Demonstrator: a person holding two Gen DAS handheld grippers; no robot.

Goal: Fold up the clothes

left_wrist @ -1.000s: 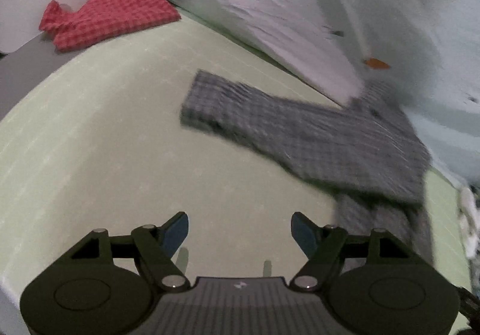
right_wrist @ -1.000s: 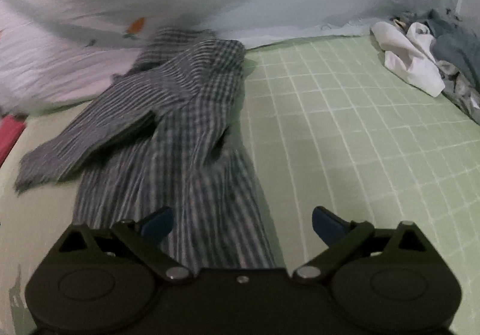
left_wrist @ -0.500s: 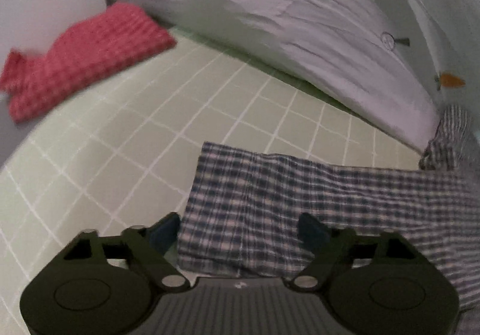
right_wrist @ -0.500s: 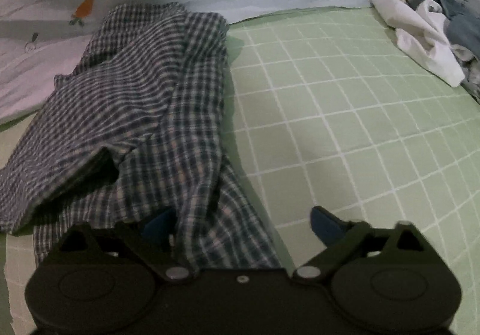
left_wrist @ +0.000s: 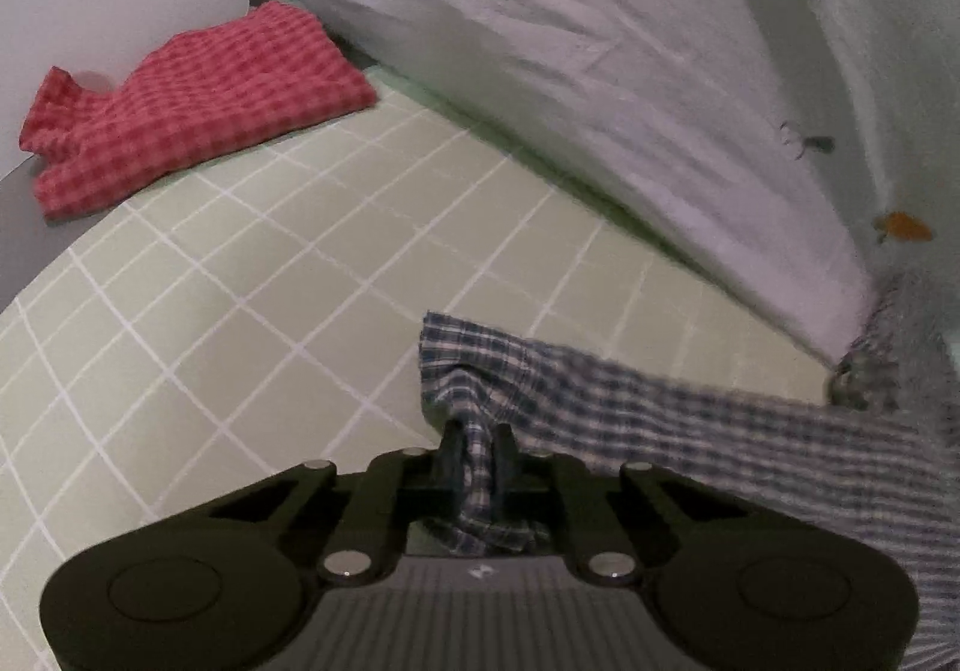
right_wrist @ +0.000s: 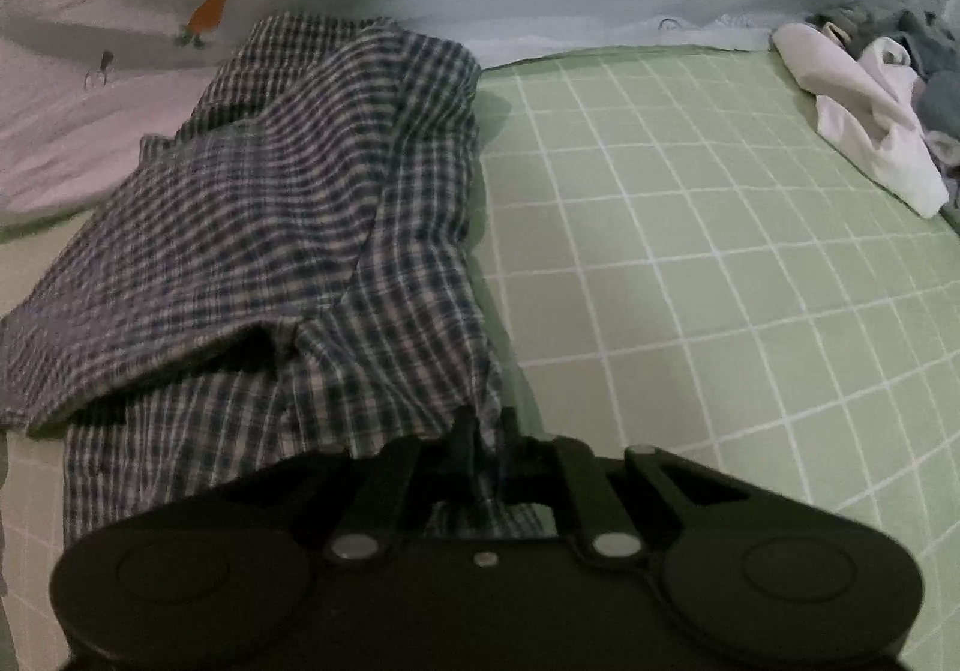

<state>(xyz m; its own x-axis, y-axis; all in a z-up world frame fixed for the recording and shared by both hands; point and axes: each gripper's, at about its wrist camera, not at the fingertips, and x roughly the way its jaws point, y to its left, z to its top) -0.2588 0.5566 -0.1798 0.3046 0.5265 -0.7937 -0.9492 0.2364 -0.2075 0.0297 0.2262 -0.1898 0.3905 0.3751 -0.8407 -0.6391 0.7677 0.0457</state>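
A blue-and-white checked garment (right_wrist: 312,203) lies crumpled on the green gridded bed sheet (right_wrist: 690,263). In the left wrist view its long end (left_wrist: 690,425) stretches from the right toward my left gripper (left_wrist: 477,449), which is shut on the cloth's edge; fabric bunches between the jaws. My right gripper (right_wrist: 483,443) is shut on another edge of the same garment, at its lower right corner. The pinched parts are hidden between the fingers.
A folded red checked cloth (left_wrist: 192,101) lies at the far left corner of the bed. A pale quilt with carrot prints (left_wrist: 600,71) is heaped along the back. White and grey-blue clothes (right_wrist: 870,119) pile up at the far right.
Both grippers have gone from open around the checked garment's edges to shut on them. The left one has lifted the cloth end slightly into a bunch.
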